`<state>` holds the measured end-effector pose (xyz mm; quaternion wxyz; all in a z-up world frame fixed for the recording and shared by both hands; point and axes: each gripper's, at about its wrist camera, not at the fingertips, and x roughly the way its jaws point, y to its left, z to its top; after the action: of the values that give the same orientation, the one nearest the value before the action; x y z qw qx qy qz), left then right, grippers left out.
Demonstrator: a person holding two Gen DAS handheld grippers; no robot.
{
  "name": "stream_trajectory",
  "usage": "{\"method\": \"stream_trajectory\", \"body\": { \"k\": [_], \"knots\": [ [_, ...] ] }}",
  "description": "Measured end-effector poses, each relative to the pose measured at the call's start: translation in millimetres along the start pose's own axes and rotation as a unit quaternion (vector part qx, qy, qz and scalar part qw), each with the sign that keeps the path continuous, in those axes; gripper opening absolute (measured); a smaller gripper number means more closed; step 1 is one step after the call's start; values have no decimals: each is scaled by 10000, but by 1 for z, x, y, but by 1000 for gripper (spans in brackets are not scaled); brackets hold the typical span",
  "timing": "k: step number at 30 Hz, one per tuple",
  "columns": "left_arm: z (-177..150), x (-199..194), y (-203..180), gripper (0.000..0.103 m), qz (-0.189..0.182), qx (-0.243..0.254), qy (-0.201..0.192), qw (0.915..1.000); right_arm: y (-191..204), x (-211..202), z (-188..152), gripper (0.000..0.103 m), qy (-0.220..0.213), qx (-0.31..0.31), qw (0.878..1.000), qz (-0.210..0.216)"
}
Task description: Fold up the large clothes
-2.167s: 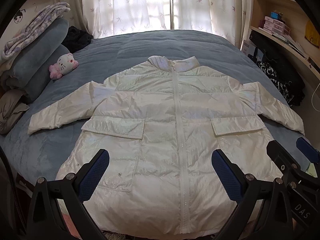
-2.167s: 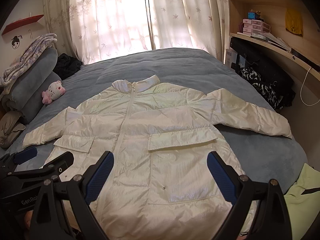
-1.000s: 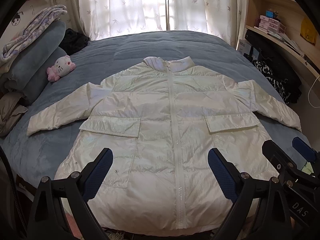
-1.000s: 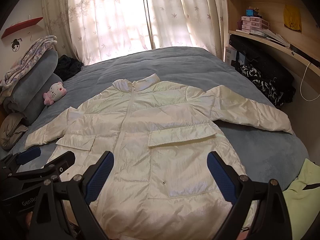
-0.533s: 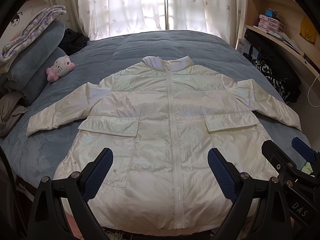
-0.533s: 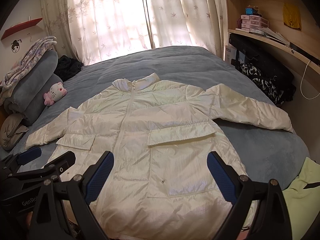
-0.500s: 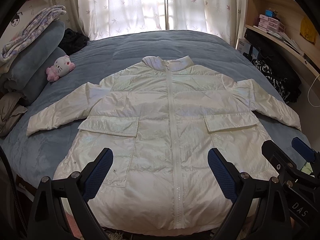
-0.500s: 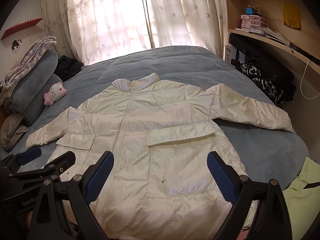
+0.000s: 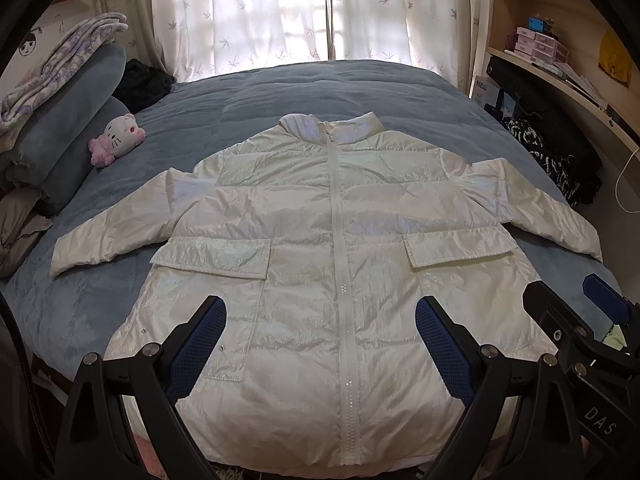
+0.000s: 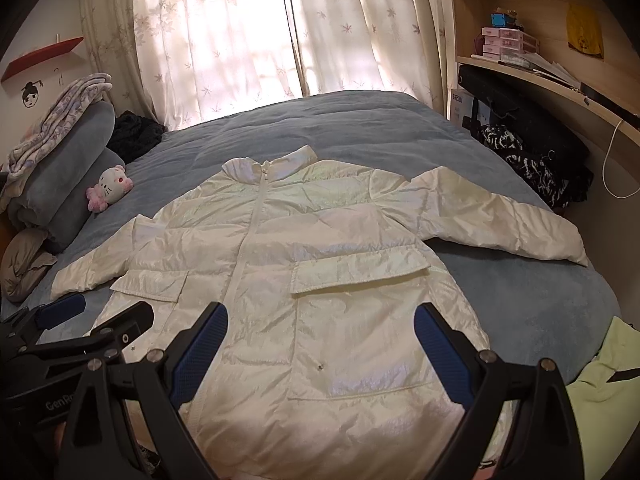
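— Do we see any change from half a second ago?

— Hardly; the white jacket (image 9: 332, 248) lies as before, flat and zipped on the blue bed (image 9: 304, 92), sleeves spread, hem at the near edge.

— Room to move?

— Bare bed beyond the collar and beside both sleeves.

— And our tools?

— The left tool (image 9: 320, 344) and right tool (image 10: 320, 348) hover above the hem, both spread wide, gripping nothing.

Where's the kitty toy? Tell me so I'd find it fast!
Find the big blue bed with the white coat on it. Beside the grey pillows sits the kitty toy. It's the only small white thing with pink ears.
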<state>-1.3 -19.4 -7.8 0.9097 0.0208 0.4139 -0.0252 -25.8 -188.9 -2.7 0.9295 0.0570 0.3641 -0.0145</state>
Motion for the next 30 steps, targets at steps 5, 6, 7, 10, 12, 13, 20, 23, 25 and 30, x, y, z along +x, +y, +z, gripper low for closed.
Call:
{"method": "stream_trajectory", "body": {
  "k": [5, 6, 7, 10, 12, 13, 20, 23, 25, 30],
  "knots": [
    [5, -3, -7, 94, 105, 140, -144, 9997, 1, 1, 3, 95, -25, -21, 10000, 13],
    [8, -4, -8, 94, 122, 165, -168, 9996, 1, 1, 3, 95, -34, -28, 10000, 16],
    [10, -5, -9, 94, 133, 188, -188, 9996, -4, -2, 7, 95, -59, -39, 10000, 29],
    [19, -5, -11, 94, 156, 246, -216, 9993, -5, -5, 15, 95, -87, -80, 9999, 68],
    [28, -5, -12, 94, 96, 240, -241, 9994, -6, -3, 21, 95, -55, -95, 9999, 91],
    [32, -6, -12, 94, 39, 221, -255, 9994, -8, -4, 30, 95, -4, -112, 9998, 138],
    [73, -3, -30, 96, -242, 335, -500, 9979, -20, -13, 70, 95, -142, -271, 9995, 122],
    [92, 2, -39, 98, -410, 310, -603, 9969, -38, -14, 95, 95, -169, -164, 9997, 73],
    [107, 8, -49, 98, -454, 329, -664, 9962, -52, -13, 112, 95, -164, -112, 9997, -117],
    [142, 33, -77, 98, -412, 371, -787, 9954, -106, -4, 145, 95, -133, 175, 9982, -556]
  ]
}}
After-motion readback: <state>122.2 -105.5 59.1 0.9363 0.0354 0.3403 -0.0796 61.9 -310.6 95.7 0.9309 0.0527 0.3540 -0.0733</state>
